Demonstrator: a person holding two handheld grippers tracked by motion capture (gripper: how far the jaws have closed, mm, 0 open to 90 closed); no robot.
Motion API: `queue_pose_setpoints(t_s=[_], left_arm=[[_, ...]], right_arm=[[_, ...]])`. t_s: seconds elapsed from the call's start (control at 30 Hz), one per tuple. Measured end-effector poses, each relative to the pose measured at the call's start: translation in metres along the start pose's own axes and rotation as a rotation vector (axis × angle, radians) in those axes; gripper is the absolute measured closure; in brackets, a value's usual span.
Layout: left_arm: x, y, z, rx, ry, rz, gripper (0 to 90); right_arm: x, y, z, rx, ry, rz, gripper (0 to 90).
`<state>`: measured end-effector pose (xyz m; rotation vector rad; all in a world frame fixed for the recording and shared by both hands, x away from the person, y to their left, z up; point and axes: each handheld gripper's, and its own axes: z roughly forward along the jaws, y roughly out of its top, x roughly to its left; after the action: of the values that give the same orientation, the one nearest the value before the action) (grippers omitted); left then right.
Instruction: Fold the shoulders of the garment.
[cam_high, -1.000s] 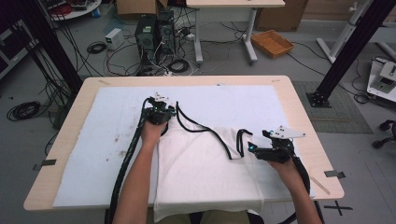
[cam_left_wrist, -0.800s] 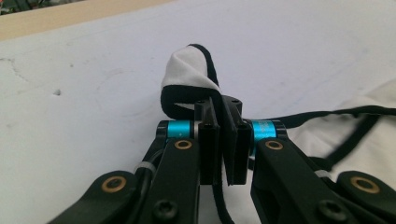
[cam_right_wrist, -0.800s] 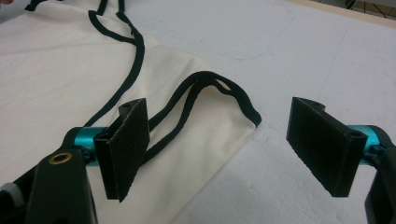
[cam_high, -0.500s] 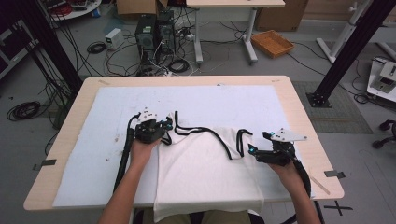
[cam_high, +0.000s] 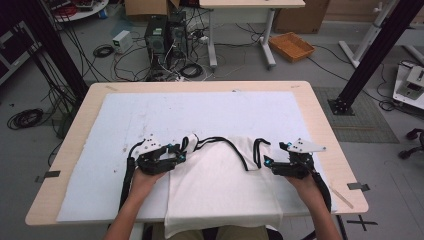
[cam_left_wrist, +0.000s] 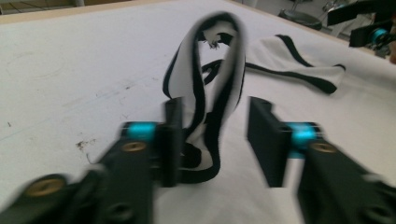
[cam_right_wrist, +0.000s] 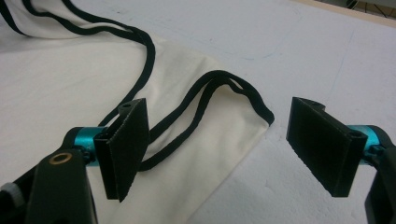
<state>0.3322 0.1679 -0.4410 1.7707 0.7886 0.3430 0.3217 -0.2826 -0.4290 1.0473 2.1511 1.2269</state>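
Where the white pad covers the tabletop (cam_high: 90, 120), one garment lies flat on its near half: a white tank top (cam_high: 220, 185) with black-bound edges, hem hanging over the near edge toward the person, neckline and both straps pointing away

Long axis of the tank top: near to far, straps at the far end, one to each side, so each hand sits beside its own shoulder

Left strap (cam_left_wrist: 210, 84): a loop of white cloth with black trim, standing up in a narrow arch between the jaws of the left tool (cam_left_wrist: 212, 135). Its foot leans against one jaw, the other jaw stands clear of it; the jaws have just been opening, so the strap is released, not gripped. In the high view the left tool (cam_high: 184, 153) points across toward the neckline

Right strap (cam_right_wrist: 219, 93): lying flat, its black-edged loop at the cloth's corner, just ahead of the right tool (cam_right_wrist: 212, 149), whose jaws stand wide apart over the fabric, holding nothing. Judged nearer to a fresh grasp: the right tool (cam_high: 267, 162), already astride its strap
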Motion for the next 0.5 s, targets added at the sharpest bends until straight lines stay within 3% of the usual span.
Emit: queue_pose_setpoints(t_s=[0.1,0.17,0.23,0.4,0.5], left_arm=[[0.003,0.007,-0.009,-0.061,0.094,0.012,41.4],[0.007,0.012,-0.011,-0.081,0.114,-0.018,40.4],[0.008,0.015,-0.01,-0.082,0.096,-0.038,38.8],[-0.005,0.01,0.0,-0.019,0.02,-0.015,38.8],[-0.012,0.006,0.005,0.01,-0.002,0.01,38.8]], right_arm=[[0.0,0.0,0.0,0.005,-0.001,0.002,21.1],[0.001,0.0,0.0,0.005,-0.001,0.003,21.1],[0.001,0.0,0.0,0.004,-0.002,0.001,21.1],[0.0,-0.001,-0.001,0.003,-0.003,0.006,21.1],[0.001,-0.002,-0.001,0.007,-0.002,-0.002,21.1]])
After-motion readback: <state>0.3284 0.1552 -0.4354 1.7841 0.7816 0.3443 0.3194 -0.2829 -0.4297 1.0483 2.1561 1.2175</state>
